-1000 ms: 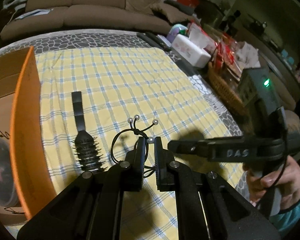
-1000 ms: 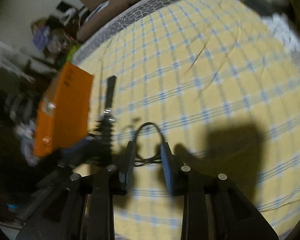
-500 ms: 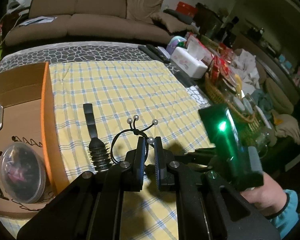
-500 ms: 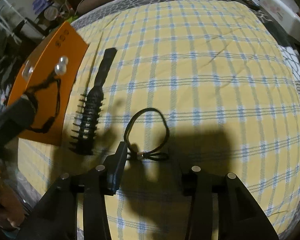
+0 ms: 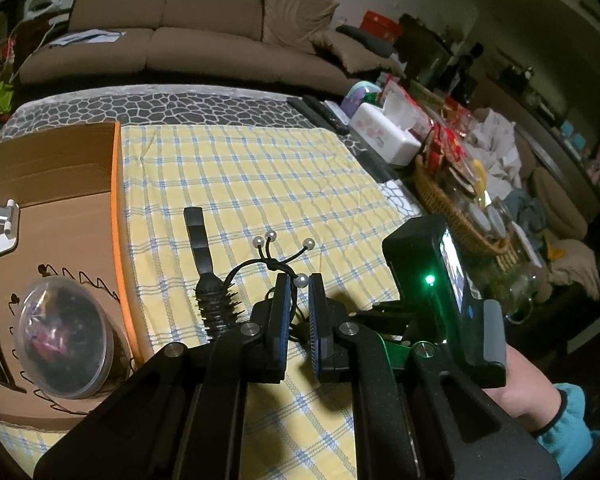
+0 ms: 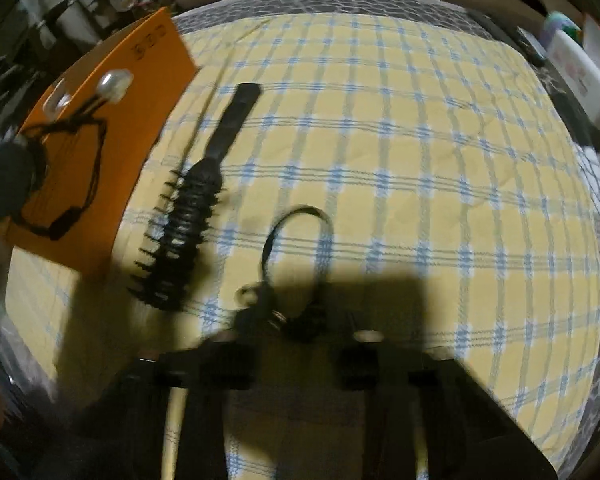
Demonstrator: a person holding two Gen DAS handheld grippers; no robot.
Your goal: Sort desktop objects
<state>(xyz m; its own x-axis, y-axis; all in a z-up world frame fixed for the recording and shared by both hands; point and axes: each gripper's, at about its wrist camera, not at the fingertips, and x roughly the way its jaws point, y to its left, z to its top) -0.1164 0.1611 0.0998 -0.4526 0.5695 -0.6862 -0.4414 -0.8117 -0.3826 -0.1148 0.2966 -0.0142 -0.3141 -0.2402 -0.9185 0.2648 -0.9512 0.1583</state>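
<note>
Left wrist view: the left gripper (image 5: 299,312) has its jaws pinched narrow on a black hair tie with pearl beads (image 5: 274,256), whose loop and 4 white beads stick up above the fingertips, clear of the cloth. Below it lies a black hairbrush (image 5: 210,276) on the yellow-and-blue checked cloth (image 5: 240,168), handle pointing away. Left of the brush stands an orange-edged cardboard box (image 5: 52,208) with a clear round lidded tub (image 5: 64,340) inside. At right, the right gripper's body, with a green light, is held by a hand (image 5: 520,392) in a teal cuff.

Right wrist view — blurred: the right gripper (image 6: 296,328) points down at a plain black hair tie (image 6: 296,240) lying on the cloth just right of the hairbrush. Its jaws are closing, nearly together, around the tie's knotted end; whether the pads already press on it I cannot tell. The beaded tie hangs in front of the orange box wall at left.
</note>
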